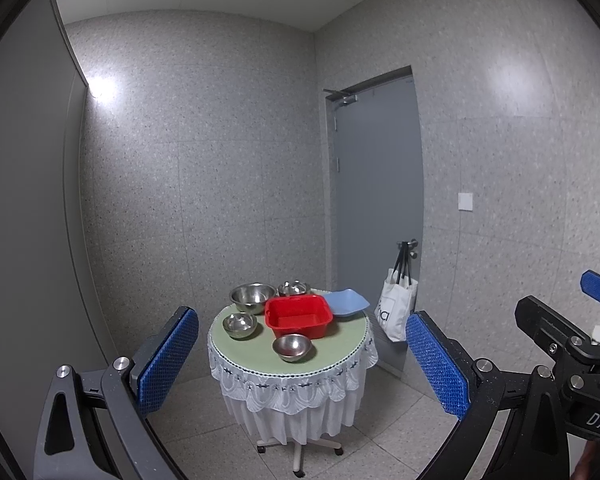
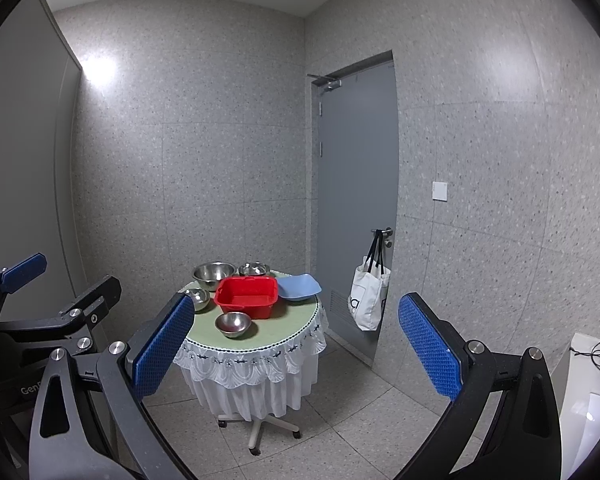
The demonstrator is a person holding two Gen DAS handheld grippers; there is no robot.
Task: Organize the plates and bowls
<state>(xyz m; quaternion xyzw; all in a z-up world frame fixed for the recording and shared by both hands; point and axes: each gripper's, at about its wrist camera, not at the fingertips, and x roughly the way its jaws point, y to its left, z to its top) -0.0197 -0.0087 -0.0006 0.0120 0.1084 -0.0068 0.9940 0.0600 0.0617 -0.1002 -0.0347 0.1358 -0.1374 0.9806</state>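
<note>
A small round table [image 1: 340,354] [image 2: 284,326] with a green top and white lace skirt stands ahead. On it sit a red square tub [image 1: 299,316] [image 2: 246,297], a light blue square plate [image 1: 347,302] [image 2: 299,287], and several steel bowls: a large one [image 1: 252,297] [image 2: 214,274], a small one behind the tub [image 1: 294,288] [image 2: 254,269], one at the left [image 1: 240,325] [image 2: 198,299], one at the front [image 1: 292,347] [image 2: 233,324]. My left gripper [image 1: 302,364] and right gripper [image 2: 296,352] hang open, well short of the table, holding nothing.
A grey door [image 1: 378,208] [image 2: 356,184] stands behind the table to the right, with a white tote bag [image 1: 396,308] [image 2: 368,296] hung on its handle. Speckled walls enclose the corner. A white box with cables [image 2: 588,380] sits at the right. The table rests on a wheeled base [image 2: 256,432].
</note>
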